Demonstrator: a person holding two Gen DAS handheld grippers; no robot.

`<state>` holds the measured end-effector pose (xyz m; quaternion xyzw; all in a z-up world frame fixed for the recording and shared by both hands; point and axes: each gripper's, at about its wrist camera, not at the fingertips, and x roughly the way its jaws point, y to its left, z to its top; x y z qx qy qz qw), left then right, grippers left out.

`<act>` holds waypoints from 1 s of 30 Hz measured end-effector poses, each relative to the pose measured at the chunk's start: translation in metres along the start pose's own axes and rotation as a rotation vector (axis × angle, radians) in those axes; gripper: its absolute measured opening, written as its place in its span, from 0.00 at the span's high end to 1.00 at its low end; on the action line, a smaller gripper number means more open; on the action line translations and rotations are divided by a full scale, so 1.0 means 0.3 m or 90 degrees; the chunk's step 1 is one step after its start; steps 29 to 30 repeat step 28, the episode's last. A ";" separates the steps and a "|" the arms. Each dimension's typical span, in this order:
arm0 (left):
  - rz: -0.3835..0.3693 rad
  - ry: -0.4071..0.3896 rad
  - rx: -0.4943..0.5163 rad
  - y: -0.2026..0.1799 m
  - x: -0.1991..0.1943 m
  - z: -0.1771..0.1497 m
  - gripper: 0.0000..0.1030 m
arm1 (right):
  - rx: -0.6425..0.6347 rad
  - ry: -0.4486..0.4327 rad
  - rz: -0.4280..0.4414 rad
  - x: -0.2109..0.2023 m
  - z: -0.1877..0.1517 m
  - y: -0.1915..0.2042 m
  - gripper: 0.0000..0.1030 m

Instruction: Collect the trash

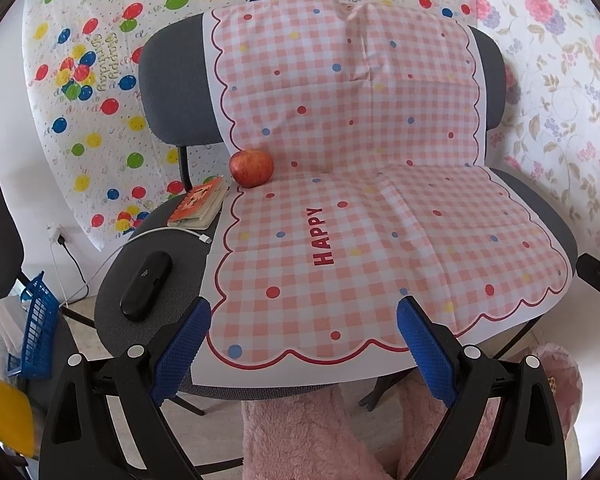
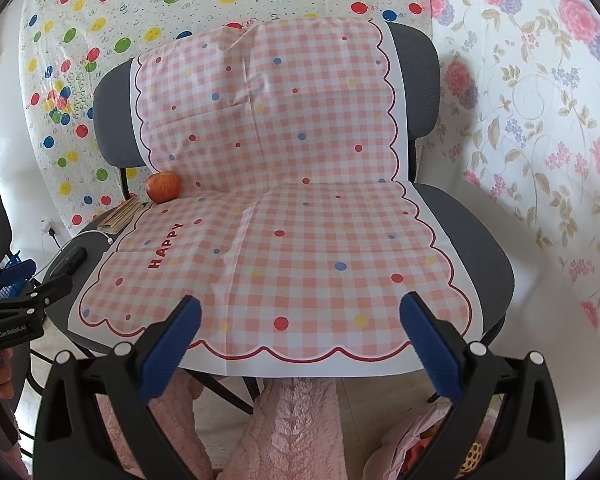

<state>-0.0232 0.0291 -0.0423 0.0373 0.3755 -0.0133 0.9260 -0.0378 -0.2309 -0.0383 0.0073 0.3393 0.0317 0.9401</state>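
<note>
**Chair looks clear of trash; both claws empty**

The left claw (image 1: 304,344) and the right claw (image 2: 300,340) both hang spread wide in front of the chair (image 1: 172,80), gripping nothing. Each hovers over the front edge of the pink checked cloth (image 1: 360,200) that drapes the seat and backrest, and neither touches it.

On the cloth and seat I can find no wrapper, scrap or crumpled paper. What sits there looks like things to keep: an apple (image 1: 251,168) at the back left of the seat, touching the cloth's edge; a small book (image 1: 199,203) just beside it on the bare seat; a white cable (image 1: 172,232) running past the book; and a black case (image 1: 146,285) nearer the front left corner.

A pink bag (image 2: 420,440) shows low in the right wrist view, below the seat, with something orange and yellow inside; the fisheye edge is too distorted to say whether that is collected trash. A blue basket (image 1: 38,320) stands on the floor to the left.

My judgement: either the collecting here is finished, or the trash lies out of view. Nothing left to pick is visible on the chair.
</note>
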 end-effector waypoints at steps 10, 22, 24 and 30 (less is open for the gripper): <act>0.006 0.000 0.004 -0.014 -0.011 -0.006 0.10 | 0.005 0.000 0.000 -0.002 -0.006 -0.008 0.06; -0.004 0.021 -0.017 0.009 0.032 0.002 0.10 | 0.018 0.006 0.008 0.017 -0.016 -0.023 0.06; -0.003 0.033 -0.032 0.031 0.068 0.008 0.10 | 0.018 0.011 0.008 0.043 -0.013 -0.029 0.06; 0.009 0.049 -0.053 0.084 0.166 0.027 0.10 | 0.017 0.021 -0.016 0.137 0.009 -0.076 0.06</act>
